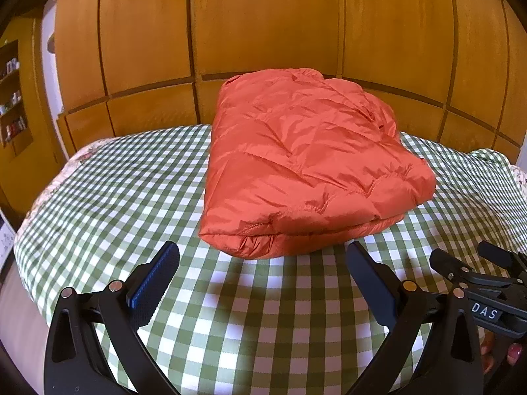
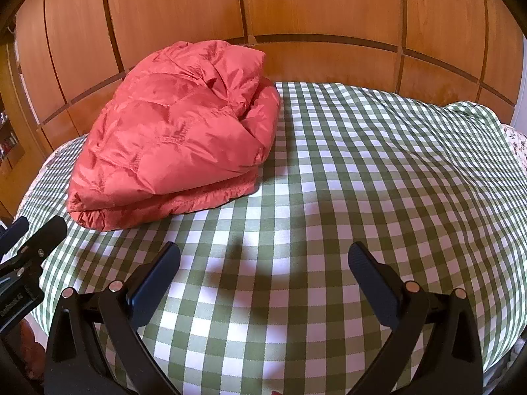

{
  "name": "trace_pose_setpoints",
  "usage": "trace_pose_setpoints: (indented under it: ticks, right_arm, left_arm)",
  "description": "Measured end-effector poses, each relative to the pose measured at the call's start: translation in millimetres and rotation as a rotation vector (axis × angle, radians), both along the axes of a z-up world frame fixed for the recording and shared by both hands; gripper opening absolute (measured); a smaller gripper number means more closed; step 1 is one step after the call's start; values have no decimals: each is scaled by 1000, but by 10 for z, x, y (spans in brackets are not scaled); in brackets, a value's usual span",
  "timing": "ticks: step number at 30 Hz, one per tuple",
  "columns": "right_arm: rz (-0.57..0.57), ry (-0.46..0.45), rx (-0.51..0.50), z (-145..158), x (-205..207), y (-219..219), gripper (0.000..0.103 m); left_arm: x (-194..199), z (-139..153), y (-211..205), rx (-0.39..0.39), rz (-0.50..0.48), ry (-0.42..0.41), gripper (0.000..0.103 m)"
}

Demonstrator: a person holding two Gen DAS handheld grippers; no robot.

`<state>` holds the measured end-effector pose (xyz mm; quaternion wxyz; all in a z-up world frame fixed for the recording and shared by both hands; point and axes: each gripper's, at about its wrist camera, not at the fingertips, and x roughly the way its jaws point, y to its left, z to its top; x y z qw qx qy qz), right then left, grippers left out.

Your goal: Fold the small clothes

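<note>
We've got one orange jacket (image 1: 306, 168) here, folded into a puffy bundle on the green checked cloth (image 1: 115, 191). It sits just ahead of our left gripper (image 1: 263, 256), ahead-left of the right gripper (image 2: 264, 256). Both pairs of fingers are spread wide, holding nothing, apart from the jacket.

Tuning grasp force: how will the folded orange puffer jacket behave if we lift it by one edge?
The orange puffer jacket looks puffy and quilted, so probably light and compressible. Its shiny shell looks slippery, and the layers may slide. It is soft and only loosely folded on the checked cloth, so lifting one edge would likely unfold it.
</note>
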<state>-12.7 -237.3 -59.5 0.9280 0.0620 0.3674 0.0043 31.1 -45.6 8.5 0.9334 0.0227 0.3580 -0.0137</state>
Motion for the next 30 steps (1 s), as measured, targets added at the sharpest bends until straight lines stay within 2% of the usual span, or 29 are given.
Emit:
trace_pose_setpoints:
  ticks: [8, 12, 15, 17, 20, 23, 25, 26, 28, 30]
  right_arm:
    - [-28, 26, -15, -56, 137, -90, 101]
    - [-62, 55, -43, -118, 307, -298, 101]
    - [-182, 56, -134, -194, 544, -733, 101]
    - [-265, 93, -180, -271, 796, -1173, 101]
    - [-393, 158, -167, -379, 1126, -1920, 101]
    - [-488, 193, -88, -430, 1351, -2559, 101]
    - [-486, 226, -58, -489, 1499, -2849, 101]
    - [-443, 231, 0, -530, 1592, -3004, 101]
    - [-431, 219, 51, -562, 1663, -3135, 101]
    - [-440, 209, 19, -554, 1655, -3095, 101]
  left_arm:
    - [77, -83, 78, -24, -24, 37, 100]
    - [184, -157, 212, -47, -18, 82, 100]
    - [282, -204, 412, -73, 18, 110, 100]
    - [346, -243, 602, -93, 56, 121, 100]
    - [435, -322, 944, -130, 113, 149, 100]
    - [516, -416, 1357, -176, 195, 169, 100]
    - [586, -477, 1617, -184, 268, 163, 100]
    - [638, -504, 1720, -172, 305, 162, 100]
    - [801, -576, 1931, -121, 377, 167, 100]
    - [952, -637, 2083, -92, 416, 183, 100]
